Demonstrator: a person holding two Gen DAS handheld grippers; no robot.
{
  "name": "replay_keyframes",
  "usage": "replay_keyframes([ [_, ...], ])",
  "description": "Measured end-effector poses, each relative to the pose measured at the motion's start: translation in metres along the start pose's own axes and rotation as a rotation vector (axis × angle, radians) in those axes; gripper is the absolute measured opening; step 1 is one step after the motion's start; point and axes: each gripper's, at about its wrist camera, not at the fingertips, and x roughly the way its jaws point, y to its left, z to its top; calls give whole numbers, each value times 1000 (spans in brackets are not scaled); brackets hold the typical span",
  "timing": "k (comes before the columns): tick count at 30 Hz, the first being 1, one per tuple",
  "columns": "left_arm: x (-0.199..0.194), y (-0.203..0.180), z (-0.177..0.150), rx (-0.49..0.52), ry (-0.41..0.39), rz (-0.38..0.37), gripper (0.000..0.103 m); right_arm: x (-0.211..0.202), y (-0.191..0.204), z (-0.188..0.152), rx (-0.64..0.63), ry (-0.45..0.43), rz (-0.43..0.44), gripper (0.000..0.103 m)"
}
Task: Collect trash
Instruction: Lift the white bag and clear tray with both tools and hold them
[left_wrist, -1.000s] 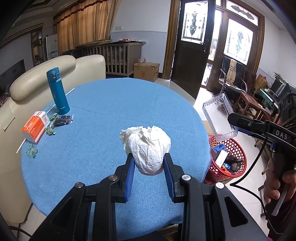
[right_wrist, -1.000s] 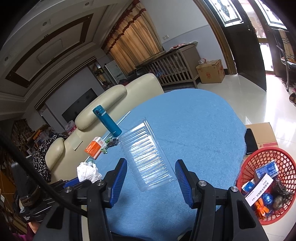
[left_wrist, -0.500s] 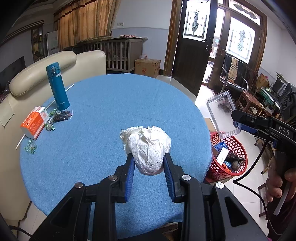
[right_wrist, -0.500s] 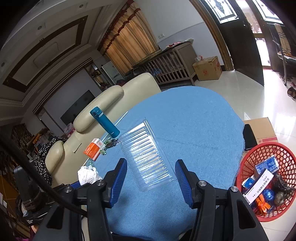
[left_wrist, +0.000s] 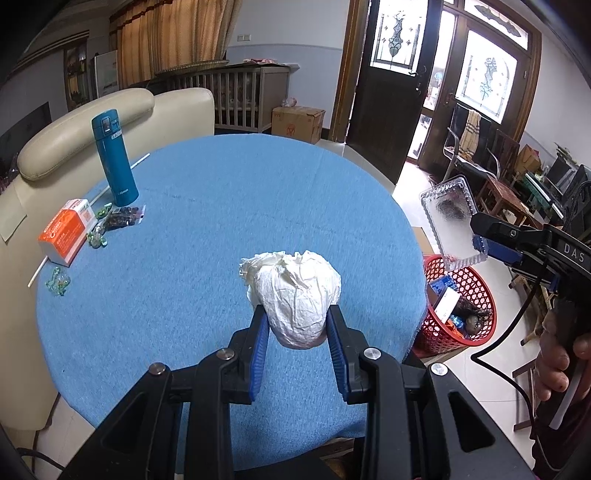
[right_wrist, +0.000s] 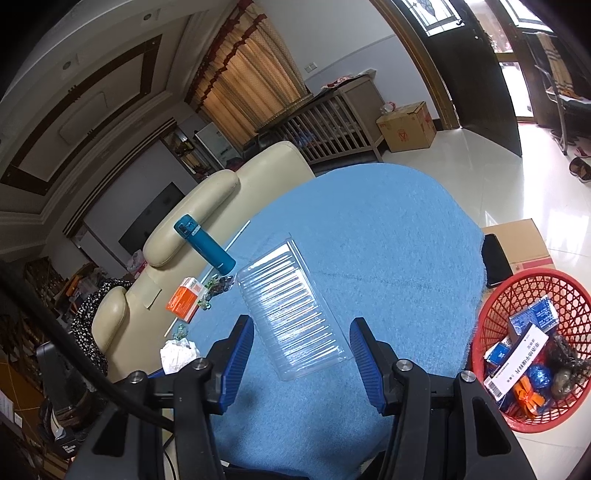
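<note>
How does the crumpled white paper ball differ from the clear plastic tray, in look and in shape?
The paper ball is opaque white and wrinkled; the plastic tray is transparent with ribs. The ball is rounded; the tray is flat and rectangular. Shared: each is held in a hand-held gripper above the blue table.

We see a white crumpled paper ball (left_wrist: 295, 291) between blue fingers (left_wrist: 258, 343), a plain blue tabletop (left_wrist: 240, 206), a teal flask (left_wrist: 114, 157) upper left, an orange-and-white box (left_wrist: 66, 230), and a red lattice basket (right_wrist: 532, 343) lower right holding blue packets.
</note>
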Motion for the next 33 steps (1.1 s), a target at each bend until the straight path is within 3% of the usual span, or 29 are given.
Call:
replay_keyframes([
  [33, 3, -3, -2, 0, 12, 8, 33, 0, -8, -1, 24, -2, -29, 57],
])
